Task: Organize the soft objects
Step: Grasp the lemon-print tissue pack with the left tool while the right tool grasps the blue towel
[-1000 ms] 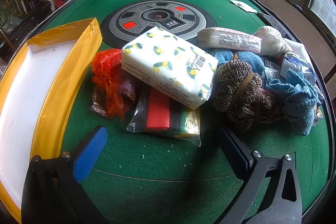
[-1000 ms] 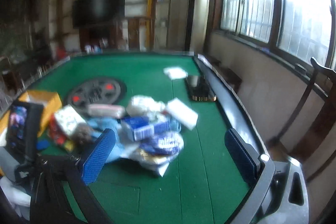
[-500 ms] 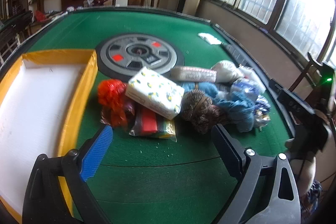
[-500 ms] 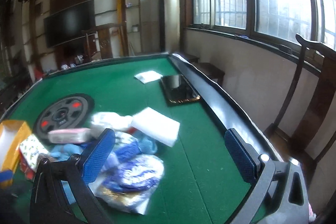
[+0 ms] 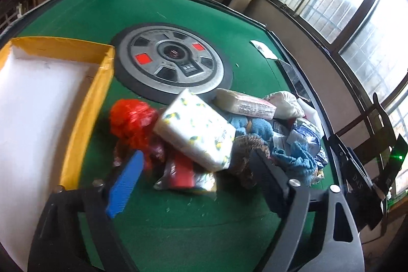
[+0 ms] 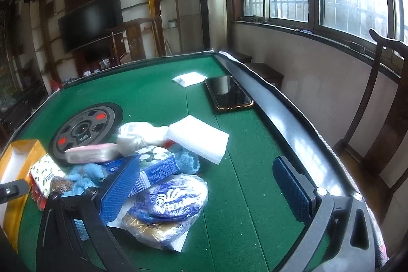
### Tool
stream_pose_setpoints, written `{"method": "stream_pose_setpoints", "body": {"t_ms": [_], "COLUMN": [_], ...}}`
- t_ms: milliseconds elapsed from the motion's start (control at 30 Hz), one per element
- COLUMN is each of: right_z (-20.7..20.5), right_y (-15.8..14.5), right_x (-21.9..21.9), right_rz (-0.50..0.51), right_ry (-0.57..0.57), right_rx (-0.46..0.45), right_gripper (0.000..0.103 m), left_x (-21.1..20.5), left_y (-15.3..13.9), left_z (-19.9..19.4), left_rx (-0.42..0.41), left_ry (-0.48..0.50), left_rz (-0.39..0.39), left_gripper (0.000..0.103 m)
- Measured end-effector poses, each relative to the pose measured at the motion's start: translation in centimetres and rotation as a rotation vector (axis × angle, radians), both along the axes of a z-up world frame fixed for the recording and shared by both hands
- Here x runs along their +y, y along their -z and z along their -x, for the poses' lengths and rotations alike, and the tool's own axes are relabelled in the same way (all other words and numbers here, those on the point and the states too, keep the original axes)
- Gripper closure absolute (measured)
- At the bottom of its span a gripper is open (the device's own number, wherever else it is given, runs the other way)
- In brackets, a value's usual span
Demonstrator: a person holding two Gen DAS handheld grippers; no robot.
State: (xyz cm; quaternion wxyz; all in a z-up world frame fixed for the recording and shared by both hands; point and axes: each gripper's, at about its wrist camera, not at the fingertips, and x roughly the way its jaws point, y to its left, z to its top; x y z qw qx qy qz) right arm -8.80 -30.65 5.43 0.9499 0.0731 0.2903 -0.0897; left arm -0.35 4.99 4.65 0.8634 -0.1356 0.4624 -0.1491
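Note:
A heap of soft objects lies on the green table. In the left wrist view I see a lemon-print tissue pack (image 5: pixel 196 131), a red plastic bag (image 5: pixel 130 119), a bagged red item (image 5: pixel 182 172), a brown knit piece (image 5: pixel 251 144) and blue cloth (image 5: pixel 295 157). My left gripper (image 5: pixel 196 182) is open and empty, just in front of the heap. In the right wrist view a blue Vinda pack (image 6: pixel 176 198), a white foam block (image 6: pixel 199 139) and a pink tissue pack (image 6: pixel 91 153) show. My right gripper (image 6: pixel 206 190) is open and empty over the heap's right side.
A yellow box with a white inside (image 5: pixel 38 103) stands left of the heap. A round grey centre panel (image 5: pixel 170 63) sits mid-table. A phone (image 6: pixel 228 93) and a white packet (image 6: pixel 188 78) lie by the raised right rim (image 6: pixel 288 119). A wooden chair (image 6: pixel 382 98) stands beyond it.
My left gripper has tilted and moved in toward the heap. My right gripper has come lower and closer to the heap's right side. Both stay open.

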Motion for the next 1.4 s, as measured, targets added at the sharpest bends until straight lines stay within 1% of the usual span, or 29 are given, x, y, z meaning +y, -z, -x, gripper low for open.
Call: {"method": "stream_pose_setpoints", "body": {"t_ms": [67,100,133,167,200,233,300,367,400,467,500,567,633,700,767,833,867,900,967,1067,1200,1300,1400], "right_z": [0.0,0.0,0.0,0.0,0.0,-0.1,-0.2,-0.2,-0.2,-0.2,-0.3,-0.4,-0.4,-0.4,-0.3,-0.3,-0.3,-0.3,-0.4,-0.5,-0.5,-0.5,-0.5], "right_y": [0.1,0.1,0.1,0.2,0.2,0.2,0.3,0.3,0.3,0.3,0.4,0.4,0.4,0.4,0.5,0.6,0.6,0.6,0.7,0.8,0.8,0.9,0.8], "right_x": [-0.1,-0.1,-0.1,0.0,0.0,0.1,0.2,0.2,0.2,0.1,0.1,0.1,0.0,0.0,0.0,-0.1,-0.1,-0.2,-0.2,-0.3,-0.1,0.0,0.0], "right_rz": [-0.006,-0.007,-0.007,-0.006,-0.003,-0.002,-0.004,-0.008,-0.01,-0.018,-0.021,-0.026,-0.032,-0.034,-0.036,-0.041,-0.043,-0.045,-0.047,-0.047,-0.038,-0.029,-0.02], "right_ry": [0.001,0.002,0.0,0.001,0.0,-0.002,-0.005,-0.004,-0.005,-0.008,-0.009,-0.013,-0.016,-0.017,-0.018,-0.018,-0.018,-0.017,-0.015,-0.012,-0.004,0.003,0.008], "right_rx": [0.004,0.006,0.009,0.011,0.014,0.018,0.025,0.025,0.025,0.027,0.029,0.034,0.035,0.034,0.032,0.033,0.034,0.035,0.039,0.044,0.046,0.049,0.047], "right_gripper": [0.001,0.001,0.001,0.001,0.001,0.001,0.001,0.001,0.001,0.001,0.001,0.001,0.001,0.001,0.001,0.001,0.001,0.001,0.001,0.001,0.001,0.001,0.001], "left_x": [-0.7,-1.2,-1.3,-1.7,-2.0,-2.5,-3.1,-3.3,-3.3,-2.8,-2.8,-3.1,-3.7,-4.2,-4.6,-4.4,-4.4,-4.3,-4.0,-3.1,-1.3,0.4,2.9], "left_y": [0.3,0.6,0.8,0.8,0.6,0.4,-0.1,-0.5,-0.8,-1.3,-1.4,-1.1,-0.2,0.6,0.8,0.8,0.7,0.3,-0.4,-1.9,-3.9,-5.1,-6.1], "left_z": [-1.1,-1.8,-2.1,-2.5,-2.6,-2.9,-2.7,-2.5,-2.6,-2.8,-3.1,-4.2,-5.5,-6.1,-6.7,-7.0,-6.9,-6.7,-6.1,-5.0,-3.2,-2.0,-1.0], "left_rx": [0.011,0.022,0.027,0.026,0.022,0.024,0.007,-0.01,-0.013,-0.019,-0.02,0.007,0.045,0.052,0.048,0.045,0.03,0.006,-0.023,-0.065,-0.108,-0.123,-0.132], "left_ry": [0.0,0.004,0.013,0.038,0.055,0.078,0.104,0.118,0.113,0.1,0.097,0.099,0.112,0.121,0.124,0.115,0.112,0.116,0.121,0.123,0.124,0.114,0.085], "left_rz": [-0.015,-0.031,-0.03,-0.019,-0.025,-0.039,-0.049,-0.075,-0.076,-0.053,-0.054,-0.088,-0.117,-0.15,-0.153,-0.135,-0.135,-0.142,-0.135,-0.096,-0.02,0.034,0.064], "left_gripper": [0.019,0.021,0.028,0.046,0.069,0.073,0.073,0.073,0.073,0.072,0.067,0.056,0.056,0.056,0.056,0.065,0.073,0.078,0.082,0.083,0.083,0.083,0.083]}}
